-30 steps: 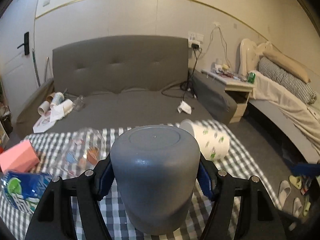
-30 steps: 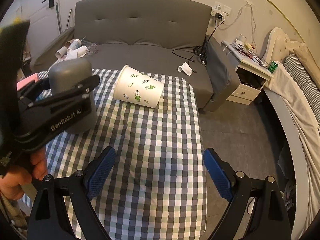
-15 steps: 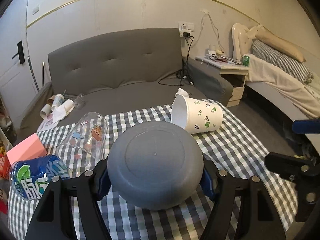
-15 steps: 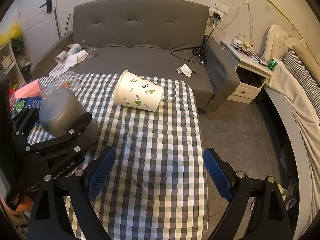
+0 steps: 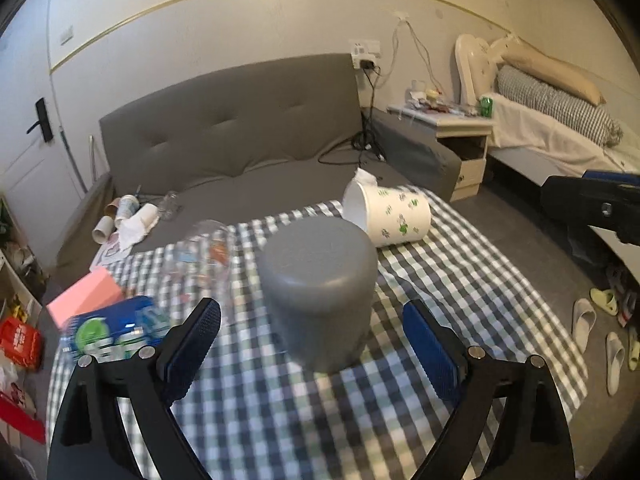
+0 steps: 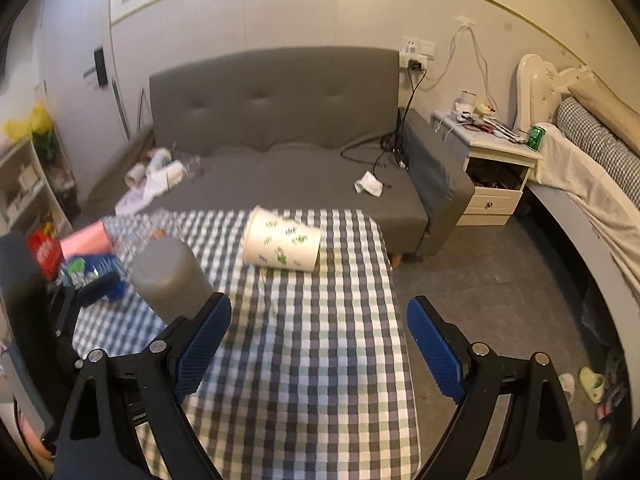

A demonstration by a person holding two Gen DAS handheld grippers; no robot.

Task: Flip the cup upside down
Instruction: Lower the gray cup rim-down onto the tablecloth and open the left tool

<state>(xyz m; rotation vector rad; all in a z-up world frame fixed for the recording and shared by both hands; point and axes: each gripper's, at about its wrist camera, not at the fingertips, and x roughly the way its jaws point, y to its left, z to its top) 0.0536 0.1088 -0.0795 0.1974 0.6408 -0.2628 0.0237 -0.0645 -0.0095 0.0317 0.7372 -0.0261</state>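
A grey cup [image 5: 318, 292] stands upside down on the checked tablecloth [image 5: 460, 264], its flat base up. My left gripper [image 5: 314, 346] is open, its blue pads either side of the cup and a little nearer me, not touching it. The cup also shows in the right wrist view [image 6: 170, 282] at the left. My right gripper [image 6: 320, 346] is open and empty above the cloth [image 6: 320, 360], to the right of the cup.
A white paper cup with green leaves [image 5: 386, 214] lies on its side behind the grey cup. A clear glass [image 5: 204, 256] lies to the left, near a pink box [image 5: 86, 296] and a blue pack [image 5: 116, 328]. A grey sofa [image 5: 240, 140] is behind the table.
My left gripper has let go of the grey cup, opened and drawn back. The cup now stands base up on the cloth. The right gripper has risen and stayed open.
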